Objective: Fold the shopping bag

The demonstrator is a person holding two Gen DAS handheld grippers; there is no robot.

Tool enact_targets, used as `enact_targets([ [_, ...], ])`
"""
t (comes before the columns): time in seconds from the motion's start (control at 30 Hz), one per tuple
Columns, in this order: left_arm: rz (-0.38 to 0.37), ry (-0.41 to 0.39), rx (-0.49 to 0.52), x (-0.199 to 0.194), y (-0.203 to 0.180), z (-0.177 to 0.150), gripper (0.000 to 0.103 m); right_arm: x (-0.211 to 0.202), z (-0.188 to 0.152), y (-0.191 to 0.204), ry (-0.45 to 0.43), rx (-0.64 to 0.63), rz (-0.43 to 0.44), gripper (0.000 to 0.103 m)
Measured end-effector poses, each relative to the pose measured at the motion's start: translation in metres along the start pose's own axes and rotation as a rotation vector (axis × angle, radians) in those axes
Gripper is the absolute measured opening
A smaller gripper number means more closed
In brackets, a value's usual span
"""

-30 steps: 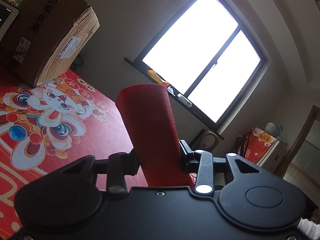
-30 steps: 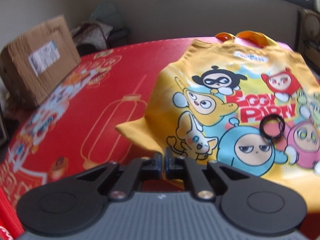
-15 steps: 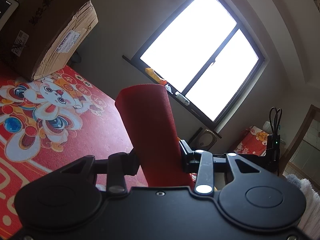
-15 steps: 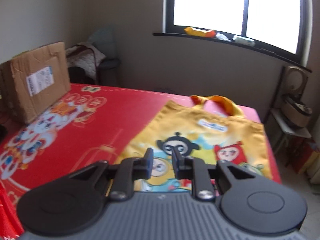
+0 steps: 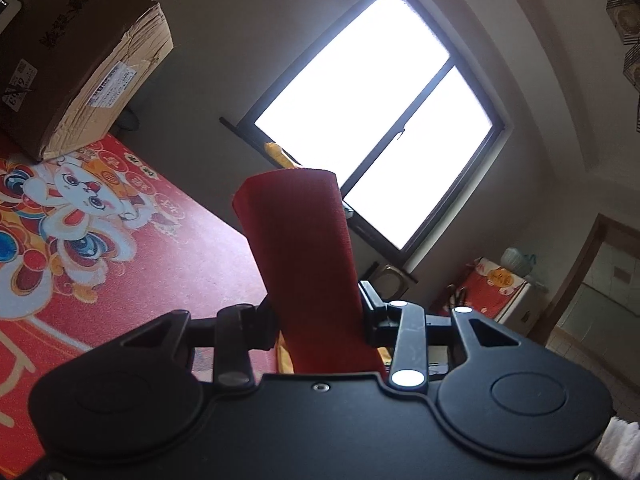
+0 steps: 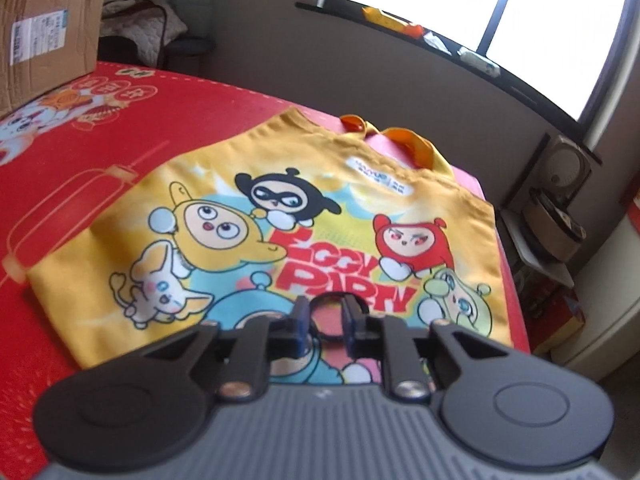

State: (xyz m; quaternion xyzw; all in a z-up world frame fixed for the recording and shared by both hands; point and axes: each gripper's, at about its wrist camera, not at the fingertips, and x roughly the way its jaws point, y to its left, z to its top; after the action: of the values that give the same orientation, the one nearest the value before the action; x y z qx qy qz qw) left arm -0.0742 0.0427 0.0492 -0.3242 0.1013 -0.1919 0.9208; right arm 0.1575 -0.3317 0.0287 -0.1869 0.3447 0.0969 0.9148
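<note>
A: Where is the bag (image 6: 280, 184), and what am I holding?

B: The bag lies flat on the red cloth (image 6: 120, 140), printed side up, filling the middle of the right wrist view. Its orange handles (image 6: 416, 148) point to the upper right, toward the window. Your right gripper (image 6: 326, 316) hangs over the bag's near part with its jaws a narrow gap apart. A black ring (image 6: 332, 300) sits on the bag between the tips; you cannot tell from here whether the pads touch it. Your left gripper (image 5: 318, 310) is clamped on a red roll (image 5: 296, 232) that stands up through the centre of its view.

A: How will the bag handle?

B: It looks like thin, soft fabric: light, limp and not fragile. It will likely sag and drag wherever you lift it, and it may slide a little on the cloth. One pinch will raise only a corner, not the whole edge.

A: So where do I take hold?

B: Probably at an edge, not the printed middle. The left corner (image 6: 44, 280), at the frame's left, looks a little raised, so a pad could get under it. The handles give a thicker bite. I would move the ring off first, or it will be folded inside.
</note>
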Motion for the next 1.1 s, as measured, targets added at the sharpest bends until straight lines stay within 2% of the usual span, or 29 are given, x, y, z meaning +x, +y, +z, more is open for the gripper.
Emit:
enact_targets([
  [0.1, -0.019, -0.012, -0.011, -0.001, 0.002, -0.001, 0.039, 0.007, 0.001, 0.001, 0.030, -0.013, 0.017, 0.019],
  [0.23, -0.017, -0.007, -0.028, 0.001, 0.007, -0.002, 0.039, 0.012, 0.003, -0.004, 0.039, 0.060, 0.040, 0.018],
  [0.3, -0.015, -0.004, -0.034, 0.001, 0.009, -0.002, 0.039, 0.013, 0.004, -0.008, 0.053, 0.101, 0.069, 0.006],
  [0.37, -0.015, -0.004, -0.033, 0.001, 0.010, -0.002, 0.039, 0.011, 0.004, -0.009, 0.063, 0.148, 0.100, 0.004],
  [0.4, -0.016, -0.004, -0.032, 0.001, 0.010, -0.002, 0.039, 0.010, 0.005, -0.009, 0.065, 0.171, 0.121, 0.004],
  [0.47, -0.018, -0.002, -0.028, 0.000, 0.009, -0.001, 0.039, 0.001, 0.003, -0.006, 0.051, 0.213, 0.237, 0.004],
  [0.57, -0.018, -0.002, -0.020, -0.001, 0.007, 0.000, 0.040, -0.012, 0.004, 0.003, 0.025, 0.187, 0.309, 0.005],
  [0.63, -0.018, -0.002, -0.015, -0.001, 0.006, 0.000, 0.040, -0.018, 0.005, 0.006, 0.016, 0.155, 0.327, 0.018],
  [0.7, -0.020, -0.004, -0.012, -0.001, 0.006, 0.001, 0.040, -0.023, 0.005, 0.005, 0.006, 0.134, 0.301, 0.053],
  [0.73, -0.021, -0.005, -0.010, -0.002, 0.006, 0.001, 0.040, -0.025, 0.005, 0.004, -0.007, 0.131, 0.285, 0.061],
  [0.8, -0.022, -0.005, -0.008, -0.004, 0.005, 0.001, 0.040, -0.029, 0.002, -0.003, -0.044, 0.121, 0.306, 0.099],
  [0.83, -0.021, -0.004, -0.011, -0.004, 0.006, 0.000, 0.040, -0.029, 0.001, -0.006, -0.049, 0.110, 0.341, 0.102],
  [0.9, -0.019, -0.003, -0.015, -0.004, 0.007, 0.000, 0.040, -0.028, 0.000, -0.011, -0.010, 0.088, 0.393, 0.102],
  [1.03, -0.021, -0.001, -0.019, -0.004, 0.007, 0.000, 0.040, -0.030, -0.001, -0.014, 0.026, 0.157, 0.361, 0.102],
  [1.07, -0.021, 0.000, -0.019, -0.004, 0.007, 0.000, 0.040, -0.031, -0.002, -0.014, 0.019, 0.159, 0.338, 0.102],
  [1.1, -0.022, 0.000, -0.018, -0.004, 0.007, 0.001, 0.040, -0.035, -0.003, -0.013, 0.003, 0.156, 0.273, 0.102],
])
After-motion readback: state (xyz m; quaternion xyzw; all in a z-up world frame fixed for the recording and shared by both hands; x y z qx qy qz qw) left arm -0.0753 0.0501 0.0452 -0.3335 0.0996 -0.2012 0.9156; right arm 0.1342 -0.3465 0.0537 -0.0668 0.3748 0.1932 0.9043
